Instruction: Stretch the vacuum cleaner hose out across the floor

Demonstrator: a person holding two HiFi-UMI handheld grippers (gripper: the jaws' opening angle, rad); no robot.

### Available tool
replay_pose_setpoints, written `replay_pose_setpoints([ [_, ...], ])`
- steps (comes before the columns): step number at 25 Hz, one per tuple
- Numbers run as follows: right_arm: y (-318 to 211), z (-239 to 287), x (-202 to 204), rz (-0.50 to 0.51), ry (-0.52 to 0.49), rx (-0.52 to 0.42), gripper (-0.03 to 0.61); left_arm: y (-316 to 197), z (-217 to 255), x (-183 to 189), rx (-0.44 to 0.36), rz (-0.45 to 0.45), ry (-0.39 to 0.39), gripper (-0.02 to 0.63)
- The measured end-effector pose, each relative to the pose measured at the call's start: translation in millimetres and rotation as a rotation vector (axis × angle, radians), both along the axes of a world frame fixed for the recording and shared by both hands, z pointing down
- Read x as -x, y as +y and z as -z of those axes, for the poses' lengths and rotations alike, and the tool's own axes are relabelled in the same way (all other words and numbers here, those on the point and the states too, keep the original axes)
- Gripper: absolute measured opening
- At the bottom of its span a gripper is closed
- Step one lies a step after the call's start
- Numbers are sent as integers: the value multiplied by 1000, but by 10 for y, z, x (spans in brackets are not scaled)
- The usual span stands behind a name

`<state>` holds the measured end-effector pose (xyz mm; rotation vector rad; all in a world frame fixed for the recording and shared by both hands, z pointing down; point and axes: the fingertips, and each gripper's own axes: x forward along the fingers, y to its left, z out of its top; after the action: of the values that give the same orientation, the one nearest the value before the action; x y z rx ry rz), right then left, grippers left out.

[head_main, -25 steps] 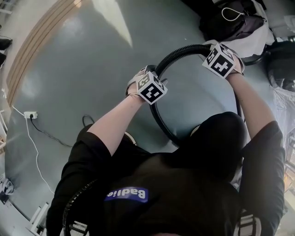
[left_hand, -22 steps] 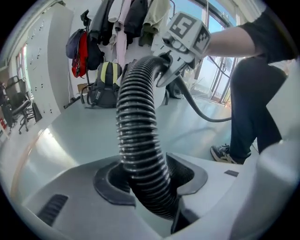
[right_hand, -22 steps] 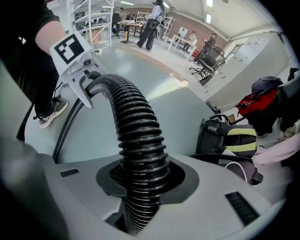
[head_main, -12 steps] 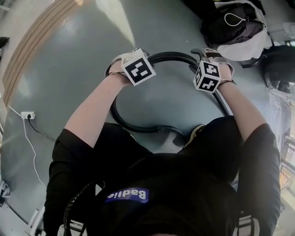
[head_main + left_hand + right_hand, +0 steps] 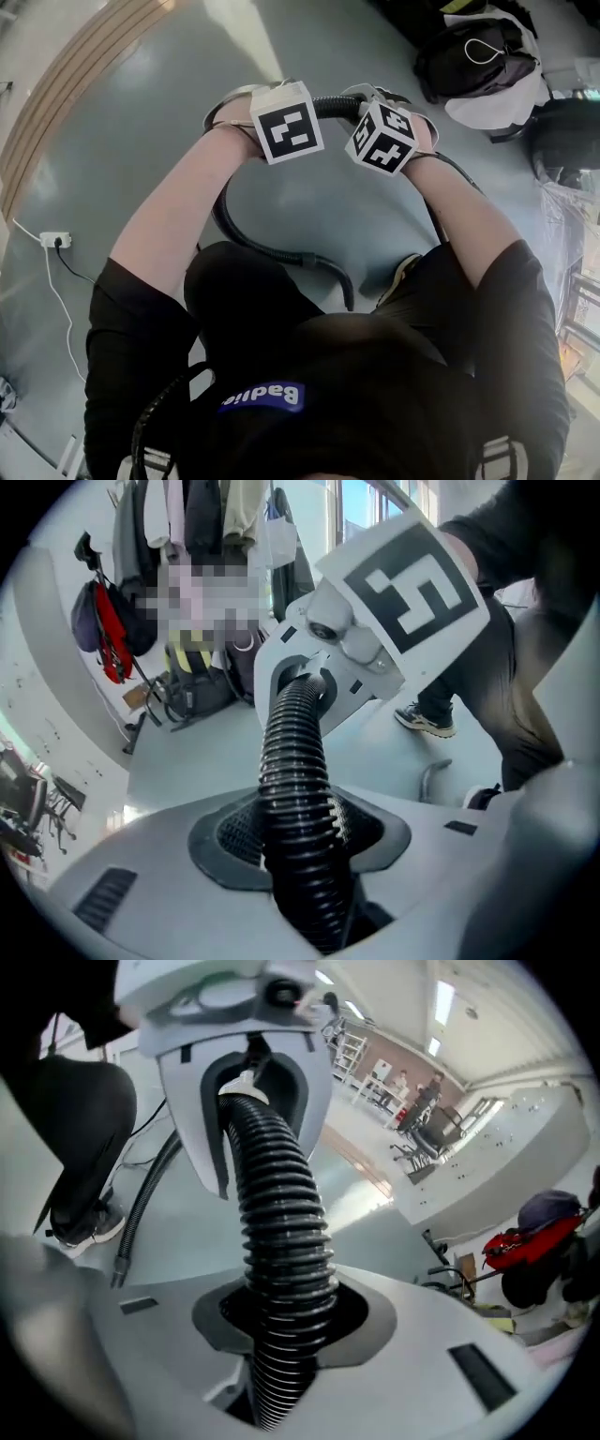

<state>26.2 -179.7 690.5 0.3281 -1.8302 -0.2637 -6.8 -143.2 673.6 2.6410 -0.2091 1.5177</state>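
The black ribbed vacuum hose [image 5: 336, 105] runs between my two grippers and is lifted off the grey floor [image 5: 141, 141]. Beyond my left gripper [image 5: 281, 108] it drops and curves across the floor to its end [image 5: 345, 295] near my foot. In the left gripper view the hose [image 5: 298, 789] lies pressed between the jaws, which have just opened a little. My right gripper [image 5: 370, 112] sits close beside the left. Its jaws have just closed, and its own view shows the hose [image 5: 281, 1241] clamped between them. Each gripper sees the other straight ahead: the right gripper [image 5: 309, 677] and the left gripper [image 5: 248, 1091].
Dark bags and a white cloth [image 5: 478, 52] lie at the top right. A wall socket with a white cable [image 5: 54, 241] is at the left. My shoe [image 5: 403, 272] stands by the hose end. Hanging coats [image 5: 206, 517] and a red bag [image 5: 539, 1237] line the walls.
The right gripper has slid left along the hose until it sits next to the left one. The left gripper has moved up and left. The hose loop on the floor has shifted left.
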Motion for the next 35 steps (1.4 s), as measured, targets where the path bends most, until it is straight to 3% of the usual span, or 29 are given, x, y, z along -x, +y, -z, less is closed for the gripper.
replay_pose_setpoints([
  [2,-107,19,-38,-90,-7,20,118,-144,2,123,-111,52,34,219],
  [3,-185,48,-99,-143,-5,22,118,-219,15,194,-151,86,56,275],
  [4,-274,109,-168,-193,-2,18,118,-279,33,255,-172,125,88,285],
  [8,-519,457,-296,-278,46,-30,118,-381,-6,519,-181,304,214,308],
  [11,-589,705,-369,-304,60,-49,118,-443,-106,682,-204,397,239,308],
  [15,-834,925,-524,-321,2,-35,118,-654,-259,706,-209,479,251,307],
  [16,-873,897,-575,-314,-6,-17,118,-700,-303,706,-222,483,238,285],
  [17,-908,836,-632,-302,-8,5,118,-761,-329,712,-236,487,223,173],
  [18,-939,743,-696,-287,-4,30,119,-833,-342,715,-239,489,209,132],
  [22,-1041,122,-1023,-248,28,164,122,-1136,-399,668,-230,416,88,103],
  [25,-1153,-342,-1133,-179,46,230,194,-1419,-460,643,-271,307,-77,98],
  [30,-1642,-425,-838,26,-84,75,209,-1999,-579,465,-272,179,-320,98],
  [33,-1884,-254,-426,146,-168,-35,218,-2167,-533,337,-225,137,-389,98],
  [35,-2011,-176,-216,220,-173,-100,218,-2267,-448,186,-241,85,-400,98],
])
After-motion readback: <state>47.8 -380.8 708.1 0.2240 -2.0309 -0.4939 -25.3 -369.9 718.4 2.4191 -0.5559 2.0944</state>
